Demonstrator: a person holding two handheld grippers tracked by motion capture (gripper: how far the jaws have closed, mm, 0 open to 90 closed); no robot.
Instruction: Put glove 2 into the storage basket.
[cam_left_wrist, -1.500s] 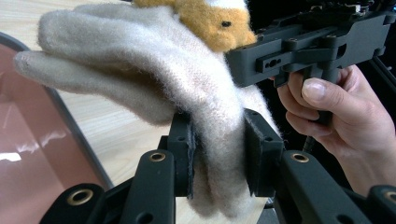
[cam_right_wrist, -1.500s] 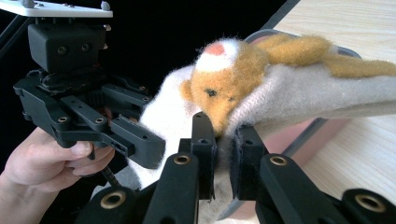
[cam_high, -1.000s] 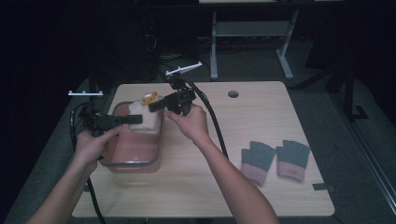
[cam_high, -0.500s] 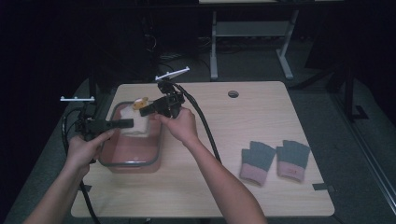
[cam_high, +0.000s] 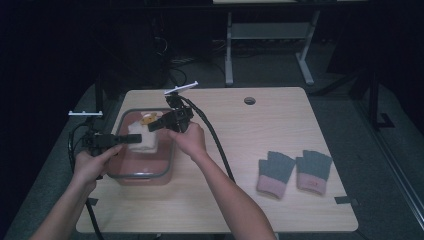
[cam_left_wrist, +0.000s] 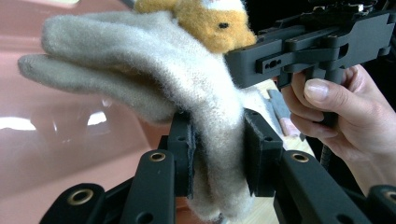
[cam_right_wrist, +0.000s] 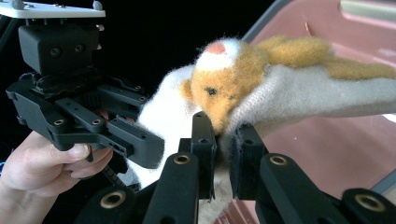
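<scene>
A pale wood-grain worktop (cam_high: 280, 115) with a round cable hole (cam_high: 249, 100) near its far edge stands on grey floor (cam_high: 350, 115). Beyond the worktop, a white-legged table frame (cam_high: 265, 37) stands in a dark, dimly lit room, with tangled cables (cam_high: 175, 55) on the floor to that frame's left.

**Mitten over the bin, gloves off to the right**

On my surface (cam_high: 240, 200) the bin (cam_high: 145, 172) sits at the left. Above it hangs the mitten (cam_high: 142, 137), with the animal figure (cam_high: 148, 120) at its far end. My left tongs (cam_high: 129, 140) come at the mitten from the left, my right tongs (cam_high: 152, 127) from the right, both clamped on it. Well apart, toward the right edge, two gloves (cam_high: 294, 171) lie side by side. A hole (cam_high: 249, 100) sits near the far edge.
</scene>
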